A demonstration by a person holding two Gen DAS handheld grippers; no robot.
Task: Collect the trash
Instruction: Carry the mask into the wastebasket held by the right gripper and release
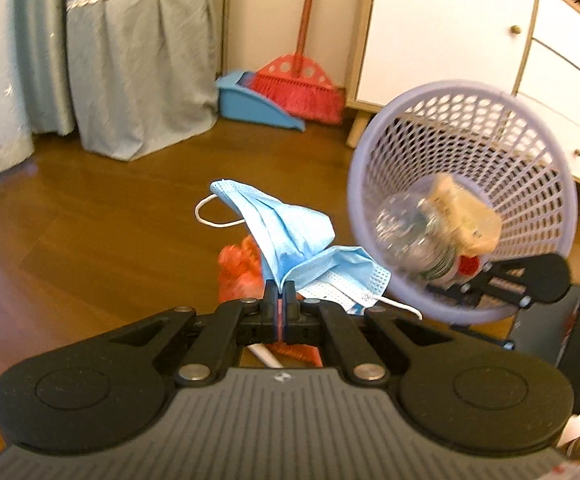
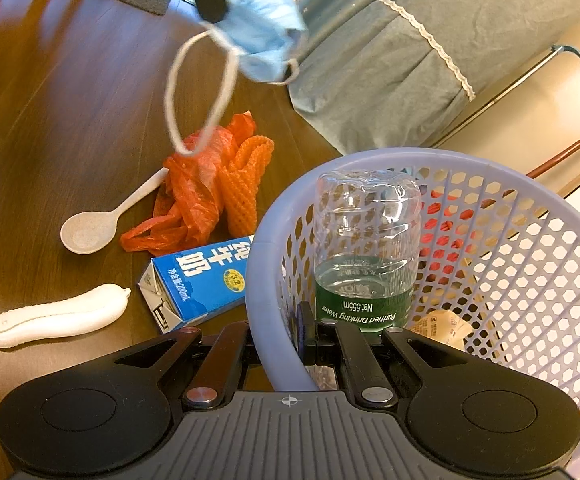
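My left gripper is shut on a blue face mask, held above the floor; the mask hangs at the top of the right wrist view with its ear loop dangling. My right gripper is shut on the rim of the lilac mesh basket, which is tilted toward the mask. Inside lie a clear plastic bottle and a crumpled paper wrapper. On the wooden floor lie an orange plastic bag, orange foam netting, a blue milk carton and a beige spoon.
A white handheld device with a cord lies on the floor at the left. A grey-skirted bed stands behind, with a red broom, blue dustpan and white drawer cabinet by the wall.
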